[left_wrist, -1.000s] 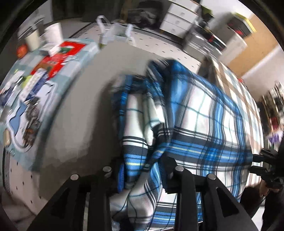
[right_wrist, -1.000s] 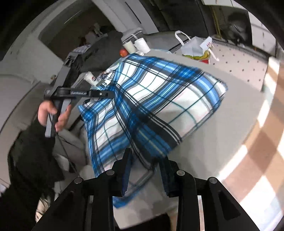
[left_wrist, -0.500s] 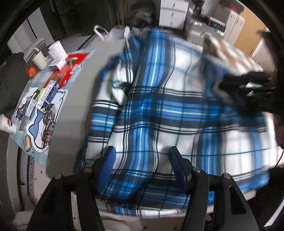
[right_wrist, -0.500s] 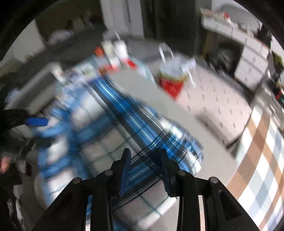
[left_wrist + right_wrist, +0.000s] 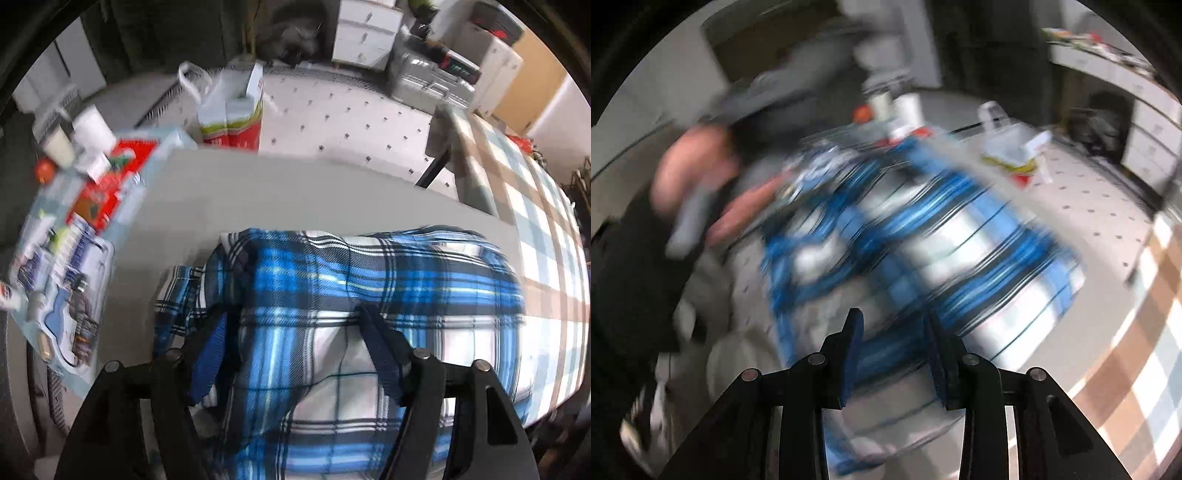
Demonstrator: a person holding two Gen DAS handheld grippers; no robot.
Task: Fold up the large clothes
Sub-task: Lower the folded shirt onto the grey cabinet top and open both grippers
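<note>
Folding the blue plaid cloth (image 5: pixel 369 295) is partly done: it lies doubled over on the gray table (image 5: pixel 295 192), filling the lower middle of the left wrist view. Its long side runs left to right across that frame, and the rounded fold edge faces the top of the picture.

The left gripper (image 5: pixel 295 350) is low in the frame, above the cloth. Its jaws have just been opening and now stand wide apart. The cloth lies under and between them, but the pads do not press it. I think it has let go after laying the fold down.

In the right wrist view the picture is very blurry. The right gripper (image 5: pixel 892 354) has its jaws fairly close together, with plaid cloth between them at the bottom middle. I cannot tell if it grips the cloth.

To do this step well, lay the edge flat, line up the corners, and smooth the bumps before the next fold.

A red and white bag (image 5: pixel 231 110) stands beyond the table, top middle.
</note>
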